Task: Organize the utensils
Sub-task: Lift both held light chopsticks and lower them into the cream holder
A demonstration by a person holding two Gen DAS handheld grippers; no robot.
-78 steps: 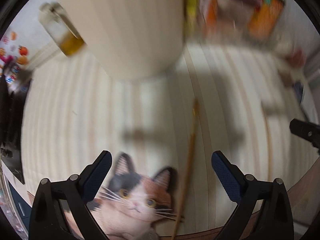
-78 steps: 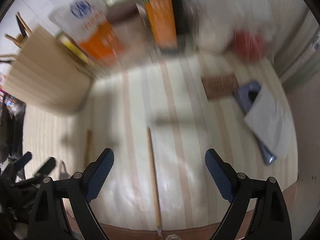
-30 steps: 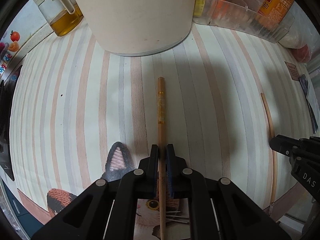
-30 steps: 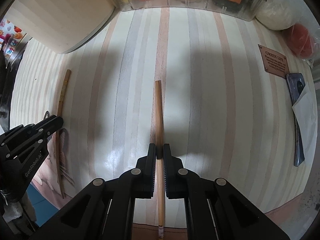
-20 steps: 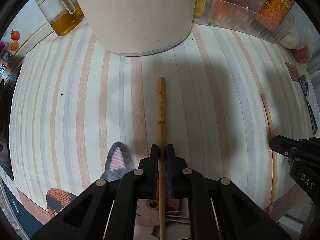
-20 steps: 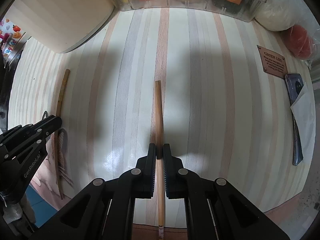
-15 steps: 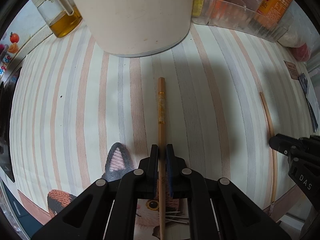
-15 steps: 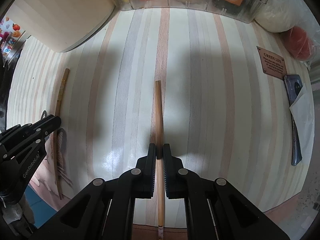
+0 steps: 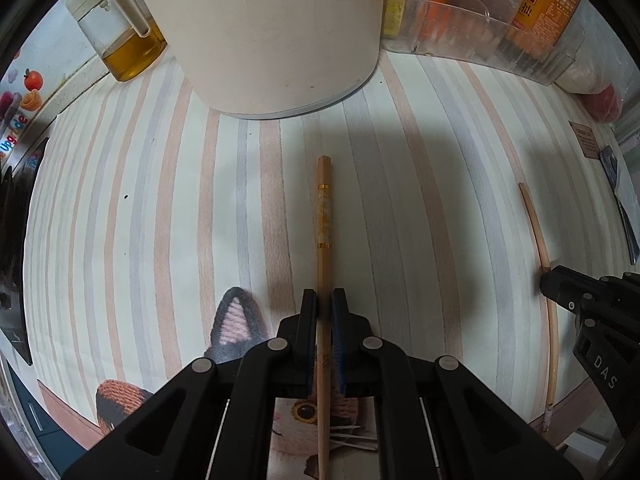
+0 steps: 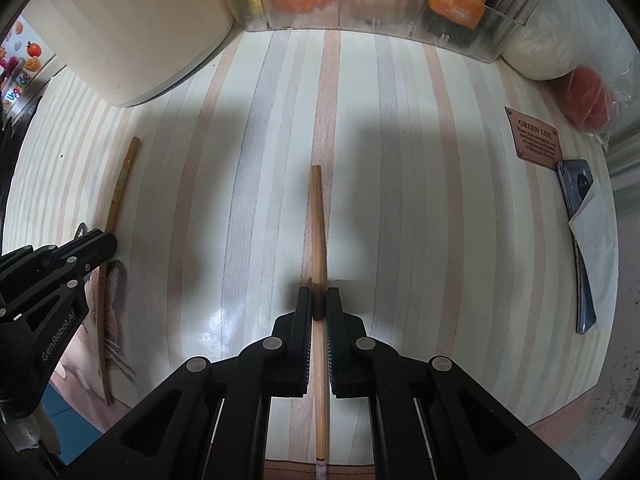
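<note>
My left gripper (image 9: 324, 300) is shut on a wooden chopstick with gold bands (image 9: 323, 216) that points straight ahead over the striped table mat. My right gripper (image 10: 318, 300) is shut on a plain wooden chopstick (image 10: 317, 220), also pointing ahead. In the left wrist view the right gripper (image 9: 560, 284) and its chopstick (image 9: 540, 240) show at the right edge. In the right wrist view the left gripper (image 10: 96, 244) and its banded chopstick (image 10: 120, 188) show at the left.
A large cream cylindrical container (image 9: 264, 32) stands ahead, with an oil jug (image 9: 120, 36) to its left. A clear bin of bottles (image 10: 360, 4) lines the back. A cat-picture mat (image 9: 236, 320) lies under the left gripper. A brown tag (image 10: 534, 136), a phone (image 10: 578, 184) and red bagged item (image 10: 588, 96) sit right.
Earlier both grippers were open above the lying chopsticks; each has closed on one. Over the last second almost nothing has moved.
</note>
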